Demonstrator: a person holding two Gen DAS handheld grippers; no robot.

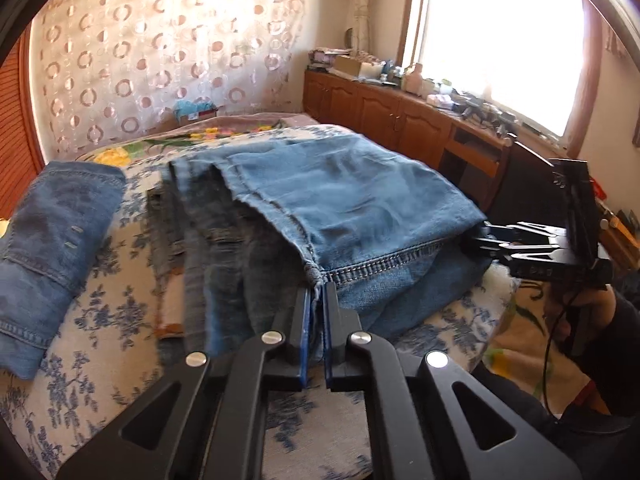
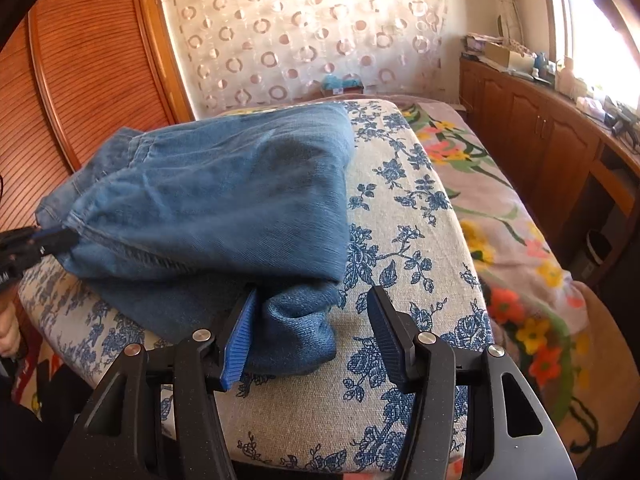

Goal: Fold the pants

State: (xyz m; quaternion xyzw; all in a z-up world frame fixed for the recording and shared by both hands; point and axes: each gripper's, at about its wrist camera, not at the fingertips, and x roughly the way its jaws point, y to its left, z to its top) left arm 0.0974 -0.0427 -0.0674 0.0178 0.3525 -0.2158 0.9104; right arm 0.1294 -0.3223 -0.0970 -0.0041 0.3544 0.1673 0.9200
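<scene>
Light blue jeans (image 1: 340,200) lie folded over on a floral cushion (image 1: 100,300) on the bed. My left gripper (image 1: 319,292) is shut on the hem corner of the jeans' top layer. It also shows at the left edge of the right wrist view (image 2: 48,240), pinching that hem. My right gripper (image 2: 312,320) is open, its jaws on either side of the near right corner of the jeans (image 2: 224,208), not closed on it. In the left wrist view it (image 1: 476,240) sits at the jeans' right edge.
A second, darker folded pair of jeans (image 1: 52,240) lies at the cushion's left. A flowered bedspread (image 2: 500,208) lies to the right. Wooden cabinets (image 1: 380,108) with clutter stand under the window. A slatted wooden wardrobe (image 2: 80,80) stands at left.
</scene>
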